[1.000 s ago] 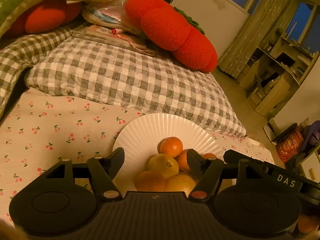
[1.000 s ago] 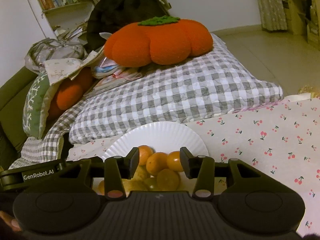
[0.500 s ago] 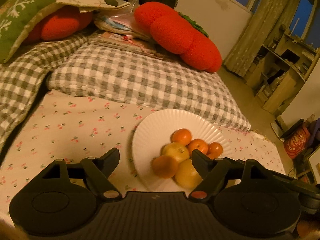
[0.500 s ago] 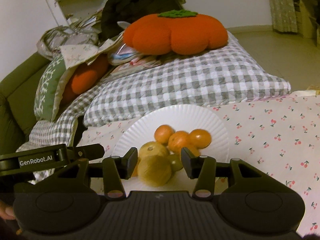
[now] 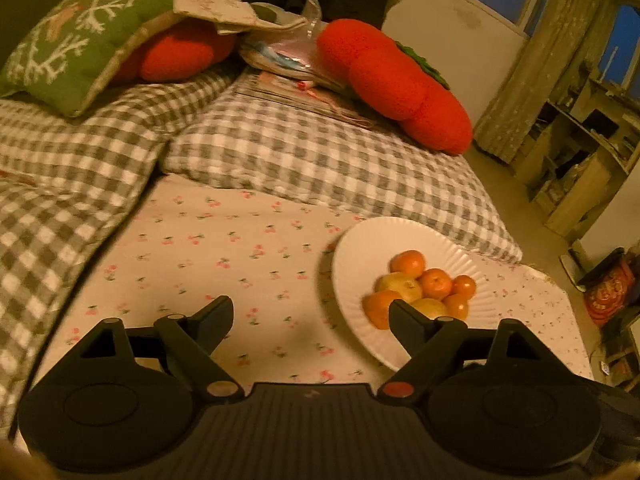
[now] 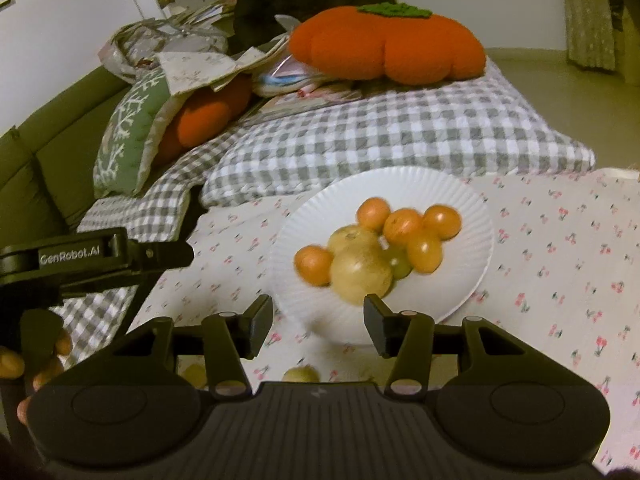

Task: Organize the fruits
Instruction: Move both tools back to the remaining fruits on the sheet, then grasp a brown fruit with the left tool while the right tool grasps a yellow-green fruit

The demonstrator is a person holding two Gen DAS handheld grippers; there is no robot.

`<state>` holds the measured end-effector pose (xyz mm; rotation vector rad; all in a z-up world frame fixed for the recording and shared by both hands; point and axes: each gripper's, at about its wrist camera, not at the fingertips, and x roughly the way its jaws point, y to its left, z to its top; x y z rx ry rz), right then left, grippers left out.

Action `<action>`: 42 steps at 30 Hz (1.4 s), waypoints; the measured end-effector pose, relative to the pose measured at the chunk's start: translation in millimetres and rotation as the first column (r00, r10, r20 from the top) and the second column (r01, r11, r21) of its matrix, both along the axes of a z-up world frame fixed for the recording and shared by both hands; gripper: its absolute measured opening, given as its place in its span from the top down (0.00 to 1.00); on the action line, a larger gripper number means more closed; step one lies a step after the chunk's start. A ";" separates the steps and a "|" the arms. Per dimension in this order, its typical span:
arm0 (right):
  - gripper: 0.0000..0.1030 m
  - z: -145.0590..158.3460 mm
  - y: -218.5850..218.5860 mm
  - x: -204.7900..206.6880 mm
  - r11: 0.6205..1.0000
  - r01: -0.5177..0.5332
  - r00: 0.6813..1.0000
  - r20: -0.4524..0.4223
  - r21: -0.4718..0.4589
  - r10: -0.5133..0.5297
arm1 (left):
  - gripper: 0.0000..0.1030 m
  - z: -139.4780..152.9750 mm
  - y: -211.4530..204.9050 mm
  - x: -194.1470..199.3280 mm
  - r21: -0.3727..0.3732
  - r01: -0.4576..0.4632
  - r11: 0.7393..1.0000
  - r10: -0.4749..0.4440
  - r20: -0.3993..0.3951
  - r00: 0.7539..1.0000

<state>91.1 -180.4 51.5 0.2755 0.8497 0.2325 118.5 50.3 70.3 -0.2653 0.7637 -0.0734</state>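
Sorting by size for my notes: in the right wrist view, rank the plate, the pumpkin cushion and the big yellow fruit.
1. plate
2. pumpkin cushion, farther back, so possibly bigger
3. yellow fruit

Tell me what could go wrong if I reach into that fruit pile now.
The fruits are heaped touching on the white plate, so grabbing one may roll its neighbours off. The plate rests on soft cherry-print cloth and could tip. The open right gripper might also miss the loose fruit beneath it.

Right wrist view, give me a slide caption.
Open right hand-held gripper poised before a white plate of oranges.
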 end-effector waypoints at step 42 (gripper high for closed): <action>0.49 -12.4 39.1 -27.0 0.969 -0.188 0.978 -0.117 -0.161 0.170 | 0.35 -61.3 6.8 -58.0 -0.175 -0.018 0.984 -0.036 -0.303 0.952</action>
